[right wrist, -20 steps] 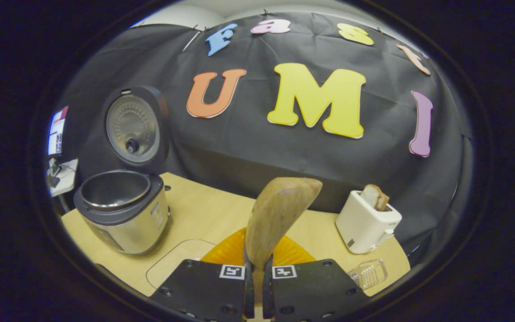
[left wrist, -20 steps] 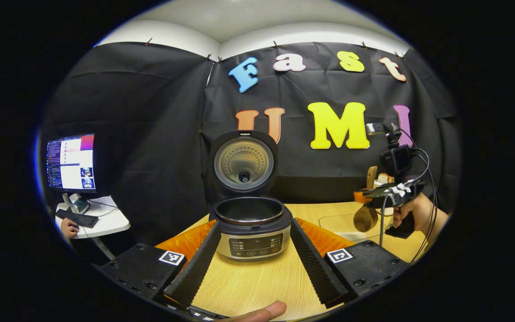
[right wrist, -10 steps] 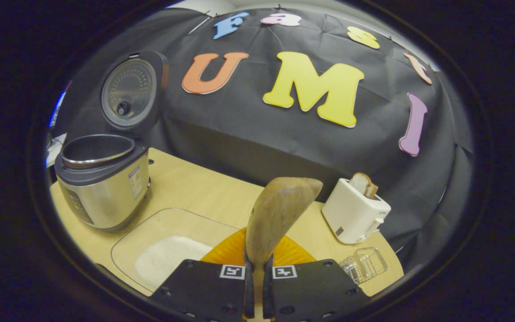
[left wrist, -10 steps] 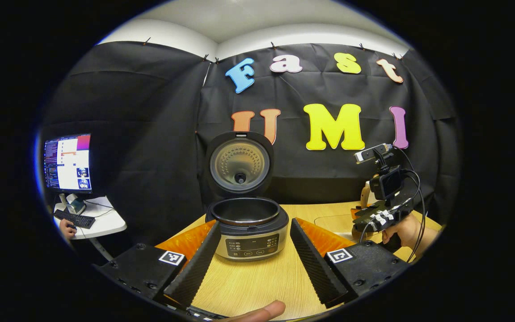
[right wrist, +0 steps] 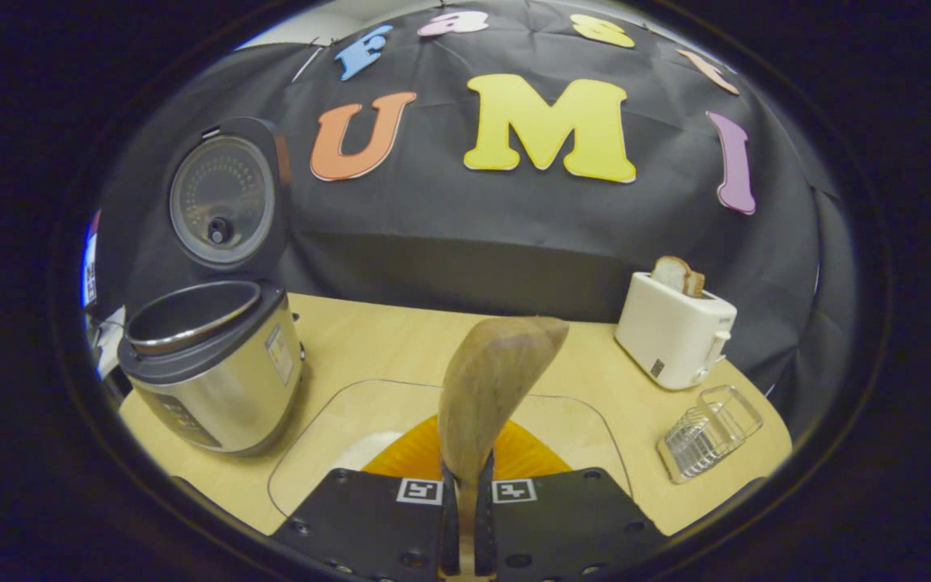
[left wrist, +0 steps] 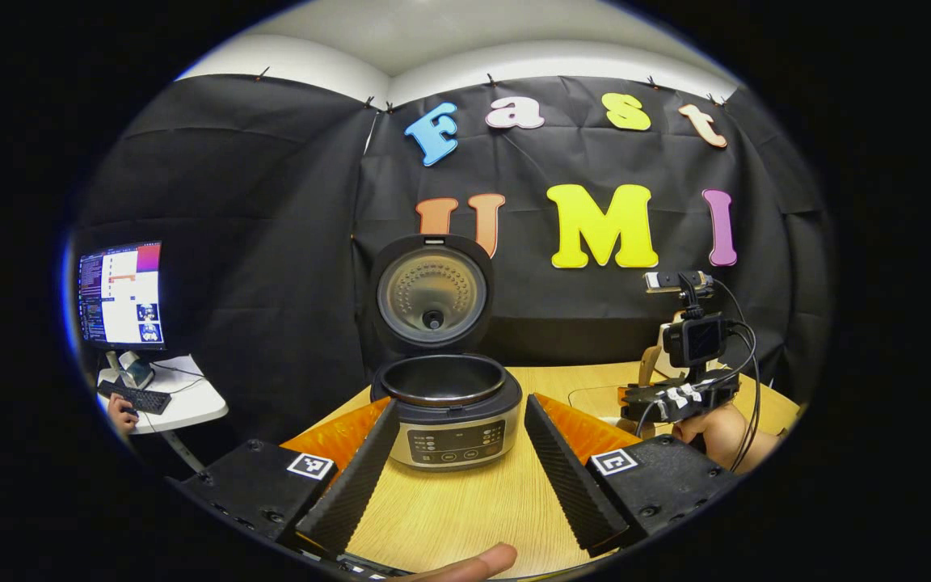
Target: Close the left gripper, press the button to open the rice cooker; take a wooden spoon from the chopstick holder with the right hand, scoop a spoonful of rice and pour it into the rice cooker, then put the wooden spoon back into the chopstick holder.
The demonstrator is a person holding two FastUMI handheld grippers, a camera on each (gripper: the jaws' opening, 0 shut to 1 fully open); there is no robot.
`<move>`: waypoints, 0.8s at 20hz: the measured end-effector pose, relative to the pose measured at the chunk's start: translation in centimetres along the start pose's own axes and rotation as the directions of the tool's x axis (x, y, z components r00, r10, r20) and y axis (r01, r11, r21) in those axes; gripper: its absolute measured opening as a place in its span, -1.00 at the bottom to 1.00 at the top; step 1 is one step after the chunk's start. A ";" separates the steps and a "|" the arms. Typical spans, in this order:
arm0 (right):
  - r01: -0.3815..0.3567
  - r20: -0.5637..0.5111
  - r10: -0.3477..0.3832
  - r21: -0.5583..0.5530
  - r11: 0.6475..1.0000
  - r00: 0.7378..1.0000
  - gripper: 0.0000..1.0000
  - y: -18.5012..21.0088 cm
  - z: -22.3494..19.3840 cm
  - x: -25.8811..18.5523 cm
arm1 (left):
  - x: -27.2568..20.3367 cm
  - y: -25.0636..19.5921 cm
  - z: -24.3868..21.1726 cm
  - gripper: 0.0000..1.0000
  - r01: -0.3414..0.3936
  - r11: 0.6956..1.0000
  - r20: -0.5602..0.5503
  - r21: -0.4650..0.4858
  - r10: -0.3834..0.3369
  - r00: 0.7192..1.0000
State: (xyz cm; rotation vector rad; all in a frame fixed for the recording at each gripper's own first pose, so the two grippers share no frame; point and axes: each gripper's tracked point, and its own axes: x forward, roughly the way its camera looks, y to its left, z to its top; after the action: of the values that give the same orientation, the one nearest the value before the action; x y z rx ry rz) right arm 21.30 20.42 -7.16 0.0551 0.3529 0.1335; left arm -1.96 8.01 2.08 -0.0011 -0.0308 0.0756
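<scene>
The rice cooker [left wrist: 449, 420] stands on the wooden table with its lid [left wrist: 431, 295] up and its pot empty. My left gripper [left wrist: 460, 408] is open, one finger on each side of the cooker's front, a little short of it. My right gripper [right wrist: 465, 485] is shut on the handle of the wooden spoon [right wrist: 494, 384], whose bowl points up and forward. Below the spoon lies a clear tray [right wrist: 579, 420] with white rice [right wrist: 364, 449]. The cooker [right wrist: 215, 380] is to the left of the tray. In the left gripper view the right gripper [left wrist: 680, 396] hangs low over the tray, held by a hand [left wrist: 724, 432].
A white toaster [right wrist: 676, 327] with bread in it stands at the back right. A clear holder [right wrist: 708, 432] sits near the table's right edge. A side desk with a monitor [left wrist: 122, 295] and keyboard is at the far left. A thumb [left wrist: 465, 562] shows at the bottom.
My right gripper has come down with the spoon, toward the tray of rice, and turned to face it squarely. The left gripper has hardly moved.
</scene>
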 end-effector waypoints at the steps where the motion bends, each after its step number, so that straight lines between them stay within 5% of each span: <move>1: 0.009 -0.002 -0.009 0.024 1.000 1.000 -0.84 0.1 0.0 0.0 | 0.0 0.0 -0.1 0.99 -0.001 1.000 -0.004 -0.002 0.001 1.000; 9: -0.020 -0.021 0.026 0.242 0.970 0.999 -0.84 0.1 -0.3 -0.2 | 0.0 0.4 0.1 0.99 -0.002 1.000 -0.001 -0.025 0.002 1.000; 16: -0.118 -0.068 0.170 0.477 0.871 0.983 -0.84 0.4 -0.4 0.2 | 0.3 0.5 -0.3 0.99 -0.007 0.999 -0.014 -0.044 0.007 1.000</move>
State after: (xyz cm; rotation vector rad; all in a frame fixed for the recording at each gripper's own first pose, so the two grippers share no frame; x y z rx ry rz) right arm 21.28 20.85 -7.57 0.5621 0.4845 0.1971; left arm -1.68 8.58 1.83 -0.0458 -0.0183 0.0818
